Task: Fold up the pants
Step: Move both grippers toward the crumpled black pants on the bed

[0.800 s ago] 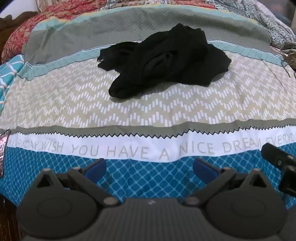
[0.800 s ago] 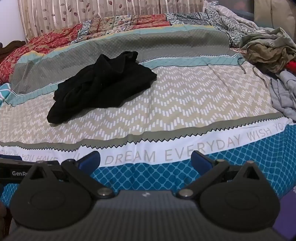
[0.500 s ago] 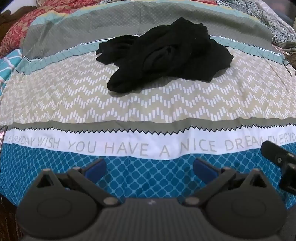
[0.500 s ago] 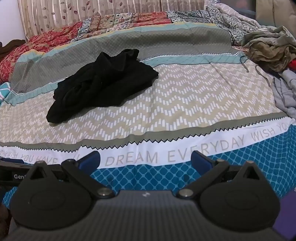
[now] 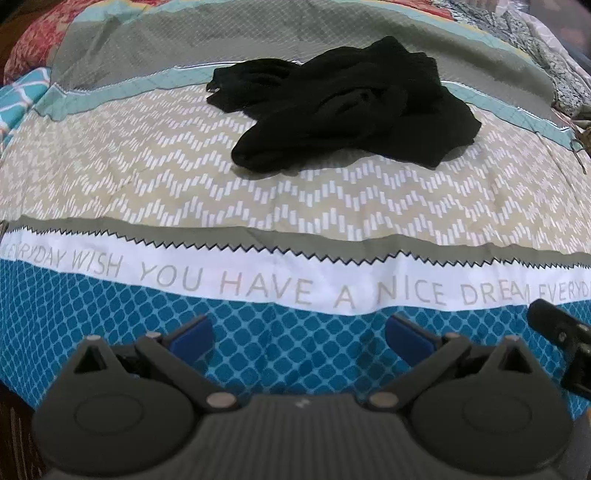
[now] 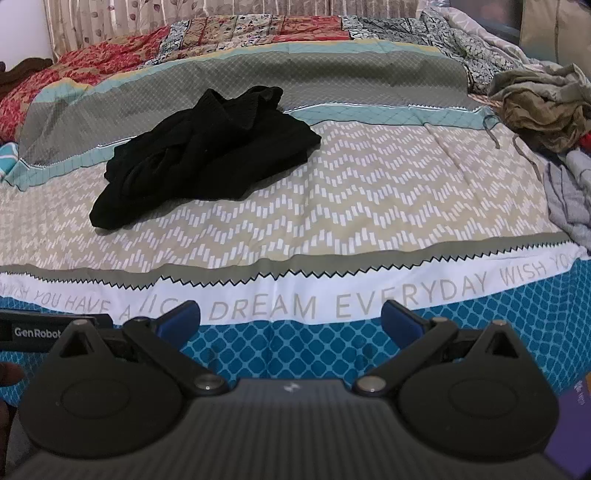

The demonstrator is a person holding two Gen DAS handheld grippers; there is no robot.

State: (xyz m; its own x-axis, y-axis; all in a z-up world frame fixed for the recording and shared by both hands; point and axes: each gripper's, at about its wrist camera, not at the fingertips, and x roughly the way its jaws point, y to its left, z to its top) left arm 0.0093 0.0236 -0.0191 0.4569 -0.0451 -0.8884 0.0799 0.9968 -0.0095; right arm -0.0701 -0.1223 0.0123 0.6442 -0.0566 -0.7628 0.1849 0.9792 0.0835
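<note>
Crumpled black pants [image 5: 343, 107] lie in a heap on the patterned bedspread [image 5: 184, 184], far ahead of both grippers; in the right wrist view the pants [image 6: 207, 155] sit ahead and to the left. My left gripper [image 5: 299, 334] is open and empty above the blue front band of the bedspread. My right gripper [image 6: 290, 321] is open and empty over the same band, to the right of the left one. Neither touches the pants.
A pile of olive and grey clothes [image 6: 543, 103] lies at the bed's right edge. Red and patterned quilts [image 6: 258, 33] cover the far side, with a curtain behind. The other gripper's body [image 5: 561, 332] shows at the right of the left wrist view.
Both grippers have moved forward toward the bed and the pants appear larger. The left view has shifted left, so the pants sit more to the right. Both grippers stay open.
</note>
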